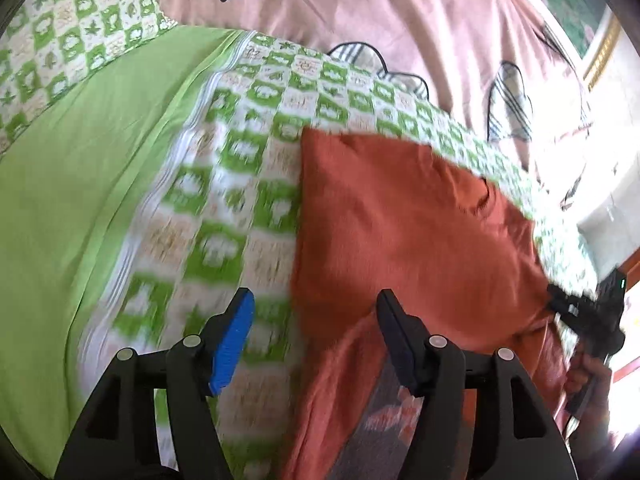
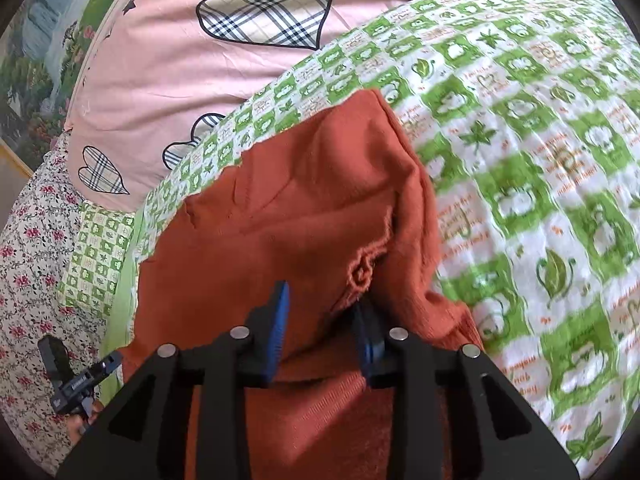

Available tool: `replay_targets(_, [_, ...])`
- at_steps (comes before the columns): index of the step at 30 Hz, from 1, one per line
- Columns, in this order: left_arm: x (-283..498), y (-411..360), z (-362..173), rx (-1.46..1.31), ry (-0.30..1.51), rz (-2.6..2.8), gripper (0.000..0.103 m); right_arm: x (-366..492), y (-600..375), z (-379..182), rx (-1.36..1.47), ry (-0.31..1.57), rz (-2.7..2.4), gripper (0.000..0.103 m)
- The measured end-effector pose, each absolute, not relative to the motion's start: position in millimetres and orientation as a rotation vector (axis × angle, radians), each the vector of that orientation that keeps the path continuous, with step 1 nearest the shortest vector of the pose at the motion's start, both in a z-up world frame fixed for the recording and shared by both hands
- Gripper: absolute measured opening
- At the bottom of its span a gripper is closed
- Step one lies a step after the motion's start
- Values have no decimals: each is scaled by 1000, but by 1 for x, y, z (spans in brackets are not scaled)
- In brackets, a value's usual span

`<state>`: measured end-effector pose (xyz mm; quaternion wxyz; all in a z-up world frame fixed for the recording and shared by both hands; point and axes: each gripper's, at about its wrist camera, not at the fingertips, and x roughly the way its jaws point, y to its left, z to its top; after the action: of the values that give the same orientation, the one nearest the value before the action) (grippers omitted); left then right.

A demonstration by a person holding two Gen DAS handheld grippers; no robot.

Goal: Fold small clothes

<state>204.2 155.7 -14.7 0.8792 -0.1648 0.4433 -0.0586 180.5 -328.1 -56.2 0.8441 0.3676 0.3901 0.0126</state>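
Observation:
A small rust-orange knit garment (image 1: pixel 400 224) lies on the green-and-white patterned bed sheet (image 1: pixel 240 152). My left gripper (image 1: pixel 316 312) is open, its jaws wide apart over the garment's left edge, holding nothing. In the right wrist view the garment (image 2: pixel 280 216) is bunched and partly lifted. My right gripper (image 2: pixel 320 308) has its jaws partly apart, and a puckered fold of the orange fabric sits against the right finger (image 2: pixel 370 332). Whether that fold is pinched does not show. The right gripper also shows at the right edge of the left wrist view (image 1: pixel 588 312).
A pink quilt with plaid hearts (image 2: pixel 200 60) lies bunched behind the garment. A plain green sheet (image 1: pixel 80 200) lies to the left. A floral cloth (image 2: pixel 32 240) lies at the bed's side. The left gripper's body shows at the lower left of the right wrist view (image 2: pixel 76 380).

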Motion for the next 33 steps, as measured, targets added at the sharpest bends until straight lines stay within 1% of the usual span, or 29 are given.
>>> replay_targets(3, [240, 162, -13, -405, 940, -152, 69, 181, -329, -52, 802, 804, 27, 33])
replay_targets(4, [251, 164, -13, -436, 946, -181, 72, 180, -330, -51, 806, 799, 26, 33])
replay_targets(5, [260, 162, -12, -439, 956, -195, 78, 178, -331, -50, 807, 793, 25, 33])
replay_targets(8, [288, 150, -21, -313, 1002, -97, 78, 178, -331, -52, 786, 793, 22, 33])
replay_targets(10, [300, 145, -34, -313, 1035, -118, 76, 181, -330, -55, 778, 802, 24, 33])
replay_targets(11, [305, 142, -41, -313, 1050, -129, 67, 183, -329, -56, 773, 804, 27, 33])
replay_targets(12, [309, 139, -46, -305, 1052, -140, 42, 184, -328, -56, 763, 804, 30, 33])
replay_targets(13, [310, 135, -49, -290, 1035, -147, 25, 186, -326, -56, 743, 807, 32, 33])
replay_targets(14, [310, 134, -49, -292, 1017, -155, 11, 189, -324, -55, 721, 811, 31, 23])
replay_targets(15, [306, 135, -43, -303, 980, -140, 10, 191, -321, -52, 696, 812, 34, 10])
replay_targets(16, [303, 135, -39, -302, 949, -133, 10, 191, -318, -46, 673, 793, 46, 7])
replay_targets(17, [297, 134, -30, -288, 889, -128, 10, 189, -315, -36, 647, 744, 66, 7])
replay_targets(19, [292, 128, -26, -226, 858, -103, 10, 185, -308, -19, 580, 672, 76, 7])
replay_targets(21, [297, 124, -34, -178, 880, -77, 9, 193, -307, -23, 547, 714, 41, 7])
replay_targets(23, [302, 124, -44, -158, 885, -65, 9, 203, -314, -43, 570, 795, 4, 7])
replay_targets(26, [302, 135, -50, -201, 889, -81, 10, 205, -323, -67, 593, 895, -30, 7])
replay_targets(29, [293, 142, -42, -242, 917, -91, 12, 186, -333, -63, 623, 879, -38, 10])
replay_targets(31, [275, 141, -30, -223, 913, -83, 11, 165, -338, -51, 623, 850, -52, 11])
replay_targets(33, [246, 143, -18, -238, 908, -107, 14, 145, -341, -40, 625, 829, -54, 12])
